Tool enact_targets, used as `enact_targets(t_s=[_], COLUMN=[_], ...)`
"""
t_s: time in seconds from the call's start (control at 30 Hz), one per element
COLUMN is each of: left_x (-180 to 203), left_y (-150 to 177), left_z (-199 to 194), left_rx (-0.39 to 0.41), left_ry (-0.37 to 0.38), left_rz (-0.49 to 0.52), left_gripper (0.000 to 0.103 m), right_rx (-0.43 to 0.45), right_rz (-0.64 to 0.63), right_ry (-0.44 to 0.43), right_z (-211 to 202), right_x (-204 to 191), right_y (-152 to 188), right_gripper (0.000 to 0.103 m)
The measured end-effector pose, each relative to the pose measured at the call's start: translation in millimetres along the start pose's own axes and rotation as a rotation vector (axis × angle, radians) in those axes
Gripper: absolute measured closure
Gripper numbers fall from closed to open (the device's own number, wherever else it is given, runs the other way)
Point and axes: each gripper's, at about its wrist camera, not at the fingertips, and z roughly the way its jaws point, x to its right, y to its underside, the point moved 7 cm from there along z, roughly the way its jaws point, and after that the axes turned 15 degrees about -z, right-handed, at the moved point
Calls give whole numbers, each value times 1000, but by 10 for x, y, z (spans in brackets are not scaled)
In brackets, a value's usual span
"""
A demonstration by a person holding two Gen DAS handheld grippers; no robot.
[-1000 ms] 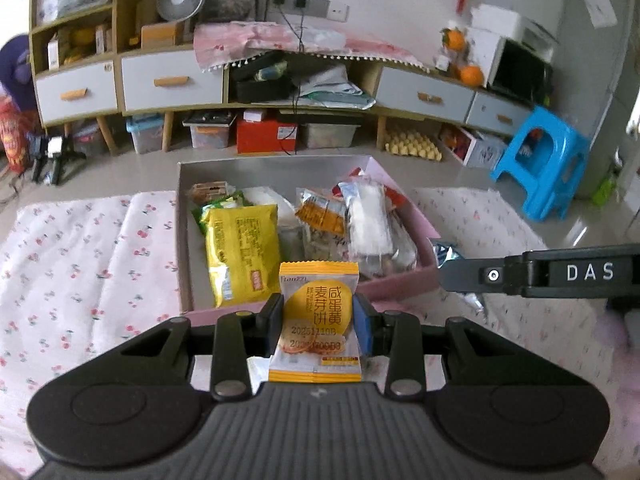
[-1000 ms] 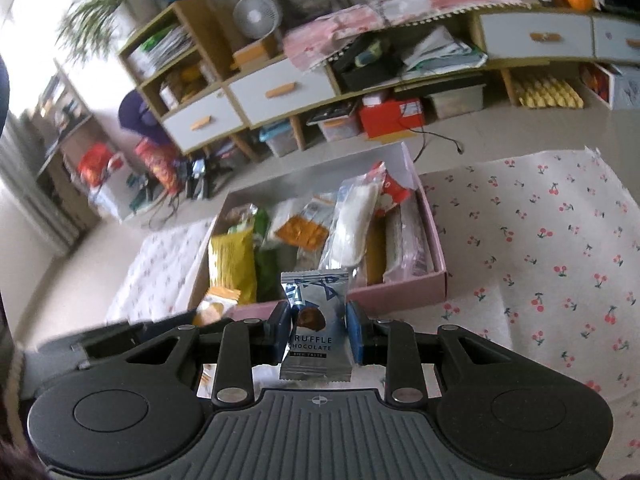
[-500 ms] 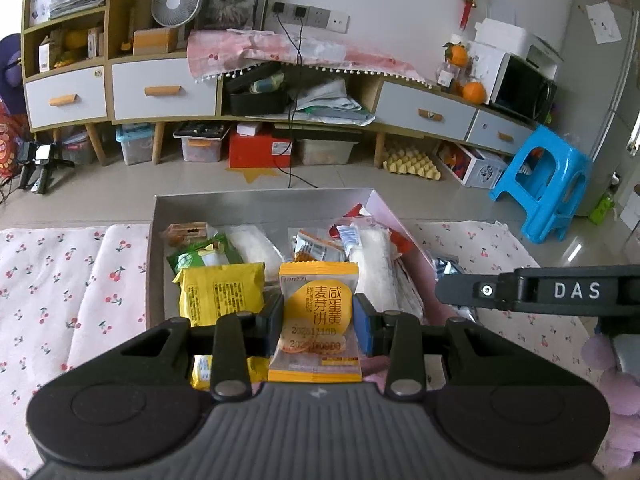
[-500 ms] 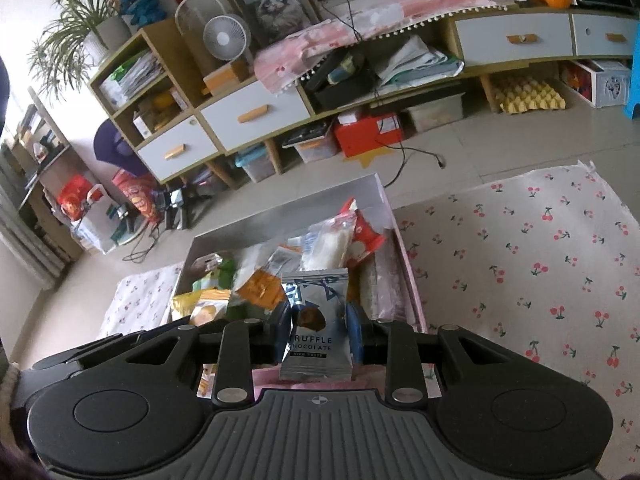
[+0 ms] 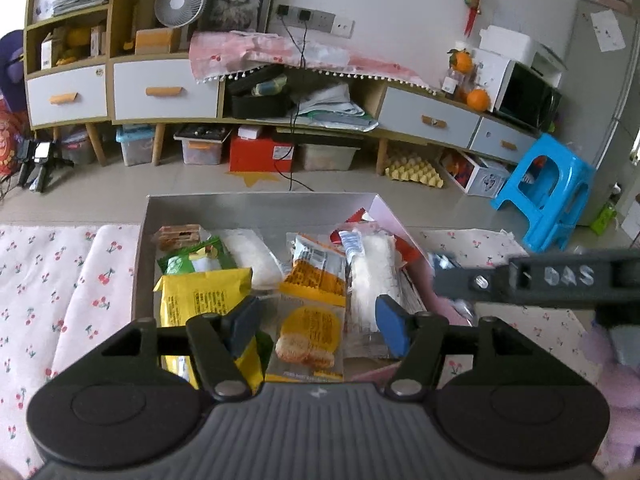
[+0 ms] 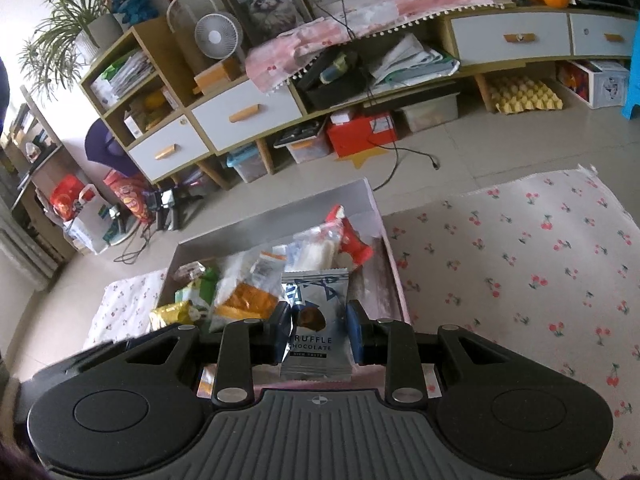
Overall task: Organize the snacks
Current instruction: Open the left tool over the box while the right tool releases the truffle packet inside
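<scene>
Left gripper (image 5: 316, 326): fingers spread wide, holding nothing, positioned above the near end of the snack box (image 5: 260, 204). Directly between the spread fingers and below them, an orange biscuit packet (image 5: 307, 340) lies inside the box, touching neither finger. In the box to the left of that packet sits a yellow snack bag (image 5: 200, 298); beyond it, an orange-and-white sachet (image 5: 316, 276); to its right, a long clear white-filled pack (image 5: 374, 276).

Right gripper (image 6: 318, 334): fingers closed narrowly on a silver truffle chocolate packet (image 6: 316, 320), held upright, label legible, over the near right part of the box (image 6: 276, 224). The right gripper's body shows in the left wrist view at the box's right side, blurred.

The box rests on a cherry-print cloth (image 6: 520, 256) on the floor.
</scene>
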Motion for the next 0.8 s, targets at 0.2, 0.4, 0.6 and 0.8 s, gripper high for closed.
enact_targets(t_s=[0.2,0.4,0.6,0.8], left_x=[-25,-81,-161,-265], left_y=[14,-23,-48,-55], left_z=[-147,-189,-211,-237], left_rx=[-16,-8,-2,-5], left_ry=[-4,-60,-96,-105], left_rz=[-44,-52,-43,-52], left_gripper=[37,36,36,34], right_rx=[11,16,-2,-5], right_rz=[-27,-88,-110,-68], right_ry=[-47,-79,-58,-88], right_z=[195,388,633,574], right_x=[-98,-238,-352,-352], right_y=[-292,-558,-667,-611], right_gripper=[75,72,73,71])
